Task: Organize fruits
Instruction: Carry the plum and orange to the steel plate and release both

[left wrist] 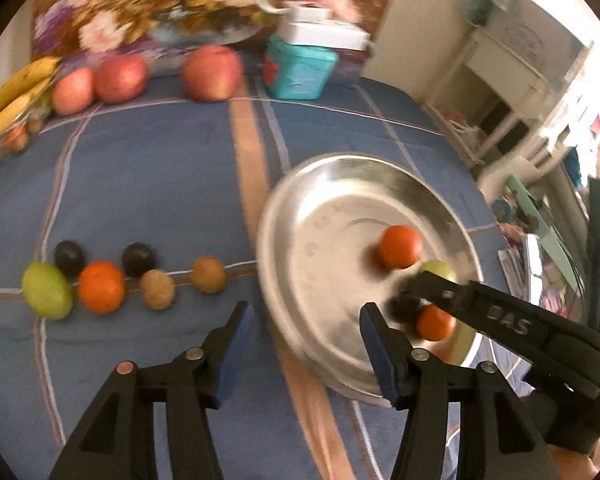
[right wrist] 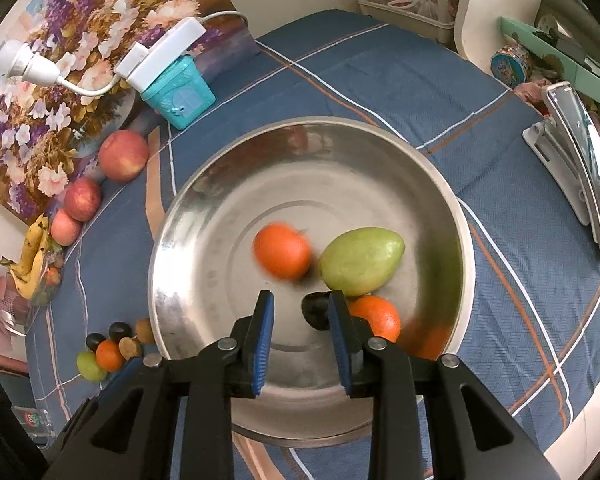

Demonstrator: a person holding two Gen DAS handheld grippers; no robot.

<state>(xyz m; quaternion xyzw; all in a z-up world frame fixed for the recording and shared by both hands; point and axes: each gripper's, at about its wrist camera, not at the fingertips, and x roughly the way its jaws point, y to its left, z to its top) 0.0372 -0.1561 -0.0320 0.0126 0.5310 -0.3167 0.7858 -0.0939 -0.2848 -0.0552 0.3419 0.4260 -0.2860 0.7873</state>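
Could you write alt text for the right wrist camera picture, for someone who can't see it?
A round steel plate on a blue checked cloth holds two oranges, a green fruit and a small dark fruit. The right gripper hovers above it, nothing between its blue pads.

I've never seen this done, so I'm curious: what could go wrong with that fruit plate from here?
The blurred orange may be rolling across the slick steel plate and could bump the green fruit. The right tool sits tight beside the dark plum; it might knock it.
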